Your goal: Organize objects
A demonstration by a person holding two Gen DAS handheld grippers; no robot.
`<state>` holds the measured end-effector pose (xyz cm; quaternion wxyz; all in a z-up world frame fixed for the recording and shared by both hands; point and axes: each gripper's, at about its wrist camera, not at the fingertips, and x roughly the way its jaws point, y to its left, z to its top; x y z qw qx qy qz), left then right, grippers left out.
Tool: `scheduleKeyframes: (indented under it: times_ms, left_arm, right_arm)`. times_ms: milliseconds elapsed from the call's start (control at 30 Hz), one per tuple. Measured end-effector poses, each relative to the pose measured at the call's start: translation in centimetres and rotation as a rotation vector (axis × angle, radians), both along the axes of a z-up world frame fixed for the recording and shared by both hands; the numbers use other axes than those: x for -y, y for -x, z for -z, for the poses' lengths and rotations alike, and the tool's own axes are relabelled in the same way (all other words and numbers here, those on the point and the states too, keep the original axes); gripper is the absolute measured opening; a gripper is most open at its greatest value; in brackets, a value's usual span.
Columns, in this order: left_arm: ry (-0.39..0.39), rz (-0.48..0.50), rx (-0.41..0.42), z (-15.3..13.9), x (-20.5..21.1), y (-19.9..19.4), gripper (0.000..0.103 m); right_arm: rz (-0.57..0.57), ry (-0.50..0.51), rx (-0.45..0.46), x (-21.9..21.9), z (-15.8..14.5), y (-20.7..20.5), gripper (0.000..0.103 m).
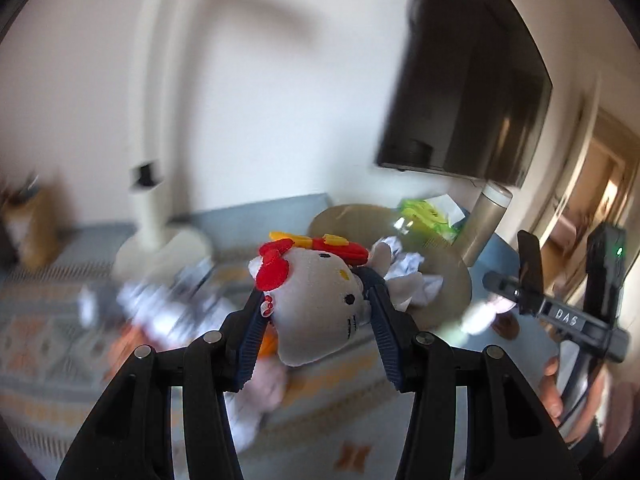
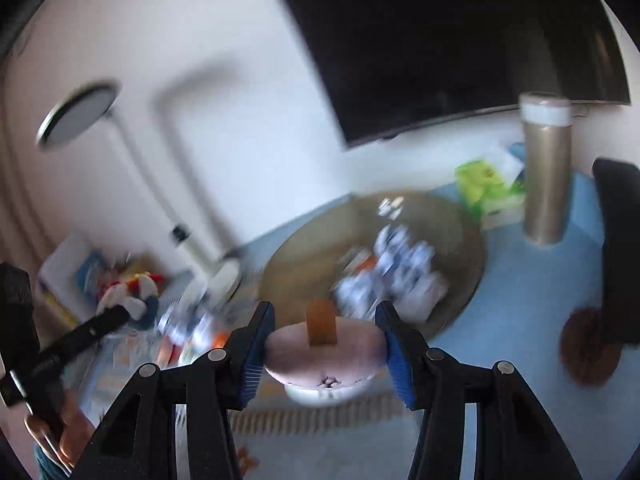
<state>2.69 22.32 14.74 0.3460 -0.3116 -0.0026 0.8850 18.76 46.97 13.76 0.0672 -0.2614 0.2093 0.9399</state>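
My left gripper [image 1: 316,300] is shut on a white cat plush [image 1: 320,300] with a red bow, held up above a patterned table. The blue pads press both sides of its head. In the right wrist view the same plush [image 2: 128,292] shows small at the left, with the left gripper's dark body beside it. My right gripper [image 2: 326,340] is shut on a round pinkish container [image 2: 324,350] with a brown tab on top and a white base. A round tan tray [image 2: 308,240] holding white crumpled items [image 2: 400,276] lies just beyond it.
A gold tumbler [image 2: 546,168] with a white lid stands at the right on a blue surface [image 2: 528,280], by a green packet [image 2: 480,184]. A dark TV [image 2: 440,40] hangs above. A white lamp stand [image 1: 156,168] rises at the back left. A hand [image 1: 560,396] holds the right gripper.
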Motion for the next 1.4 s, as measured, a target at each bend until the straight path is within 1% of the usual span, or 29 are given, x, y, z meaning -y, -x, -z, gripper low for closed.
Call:
scheduleKeyframes:
  times_ms: [67, 133, 200, 233, 300, 333, 367, 433, 467, 533, 567, 600, 633, 667, 700, 733, 767, 800, 833, 900, 933, 967, 1033, 1067, 1100, 1133, 1167, 1267, 1400]
  left_arm:
    - [-0.025, 0.025, 0.043, 0.0, -2.9, 2.0, 0.047]
    - [-0.021, 0.03, 0.048, 0.2, -5.2, 3.4, 0.047]
    - [0.014, 0.026, 0.049, 1.0, -7.8, 4.8, 0.047]
    - [0.023, 0.025, 0.054, 1.5, -8.8, 5.4, 0.048]
    - [0.065, 0.014, 0.079, 2.8, -10.6, 6.6, 0.063]
    - [0.112, 0.005, 0.091, 3.6, -10.9, 6.9, 0.064]
    - [0.152, -0.009, 0.104, 4.1, -10.8, 7.1, 0.064]
    - [0.146, -0.017, 0.104, 4.0, -9.1, 6.4, 0.064]
    - [0.122, -0.023, 0.072, 3.4, -7.0, 5.3, 0.064]
    - [0.108, -0.048, 0.033, 2.4, -3.6, 3.8, 0.067]
    - [0.091, -0.06, 0.017, 2.0, -1.0, 2.6, 0.076]
    - [0.07, -0.085, -0.005, 1.8, 1.9, 1.2, 0.091]
    - [0.065, -0.128, -0.032, 2.0, 4.6, -0.1, 0.099]
    - [0.071, -0.198, -0.075, 2.7, 8.1, -2.2, 0.102]
    - [0.084, -0.253, -0.101, 3.5, 10.2, -3.3, 0.103]
    - [0.11, -0.316, -0.115, 4.5, 12.4, -4.3, 0.103]
    - [0.146, -0.404, -0.098, 6.2, 15.1, -5.0, 0.102]
    - [0.159, -0.454, -0.066, 7.3, 16.7, -4.9, 0.102]
    - [0.165, -0.492, -0.026, 8.5, 18.3, -4.7, 0.102]
    - [0.169, -0.558, 0.038, 10.3, 20.9, -4.1, 0.102]
    - [0.17, -0.581, 0.039, 10.7, 21.5, -3.9, 0.102]
    - [0.175, -0.608, 0.03, 11.0, 22.1, -3.7, 0.102]
    - [0.197, -0.645, 0.012, 12.1, 22.4, -3.6, 0.102]
    - [0.2, -0.637, 0.037, 12.4, 22.5, -3.5, 0.102]
    - [0.187, -0.602, 0.052, 12.4, 22.4, -3.3, 0.102]
    - [0.182, -0.596, 0.044, 12.4, 22.5, -3.4, 0.102]
    - [0.188, -0.598, 0.033, 12.4, 22.3, -3.6, 0.102]
    - [0.187, -0.583, 0.02, 12.4, 22.2, -4.2, 0.102]
    - [0.187, -0.594, -0.012, 12.0, 21.9, -4.4, 0.102]
  right_arm:
    - [0.016, 0.002, -0.002, -1.7, -0.8, 1.7, 0.051]
    - [0.0, -0.019, 0.007, -2.5, -1.4, 3.7, 0.051]
    - [-0.002, -0.056, 0.036, -3.0, -1.7, 5.7, 0.051]
    - [-0.009, -0.053, 0.038, -3.0, -1.7, 6.5, 0.051]
    - [-0.029, -0.053, 0.059, -3.3, -1.4, 8.4, 0.051]
    - [-0.044, -0.073, 0.087, -3.4, -1.1, 9.3, 0.054]
    - [-0.053, -0.102, 0.149, -3.5, -0.4, 10.4, 0.055]
    - [-0.032, -0.124, 0.192, -3.9, 0.2, 10.5, 0.055]
    - [-0.036, -0.122, 0.157, -4.2, 0.0, 9.2, 0.057]
    - [-0.017, -0.105, 0.092, -4.7, -0.6, 6.9, 0.089]
    - [0.004, -0.089, 0.046, -4.7, -1.1, 4.7, 0.093]
    - [-0.003, -0.08, 0.016, -4.3, -1.4, 3.4, 0.095]
    - [-0.023, -0.072, -0.002, -3.6, -1.6, 2.1, 0.096]
    - [-0.055, -0.059, 0.004, -2.1, -1.3, 0.5, 0.098]
    - [-0.078, -0.043, 0.018, -0.4, -0.6, -0.6, 0.103]
    - [-0.108, -0.02, 0.026, 1.2, 0.3, -1.4, 0.103]
    - [-0.167, 0.02, 0.037, 3.6, 1.9, -1.9, 0.103]
    - [-0.244, 0.052, 0.073, 6.6, 4.0, -1.8, 0.103]
    - [-0.296, 0.039, 0.116, 9.4, 5.6, -1.3, 0.103]
    - [-0.333, -0.032, 0.191, 13.7, 7.4, 0.1, 0.103]
    - [-0.356, -0.062, 0.218, 15.4, 8.2, 1.1, 0.103]
    - [-0.361, -0.116, 0.223, 16.7, 8.6, 1.7, 0.103]
    - [-0.325, -0.223, 0.239, 18.1, 9.3, 2.6, 0.103]
    - [-0.3, -0.251, 0.266, 18.6, 10.0, 3.0, 0.103]
    - [-0.281, -0.284, 0.305, 19.2, 10.5, 3.3, 0.103]
    - [-0.272, -0.314, 0.318, 19.3, 10.6, 3.4, 0.103]
    - [-0.273, -0.336, 0.306, 19.5, 10.4, 3.2, 0.103]
    - [-0.267, -0.351, 0.309, 19.7, 10.6, 3.1, 0.103]
    - [-0.246, -0.311, 0.332, 18.7, 10.9, 3.4, 0.103]
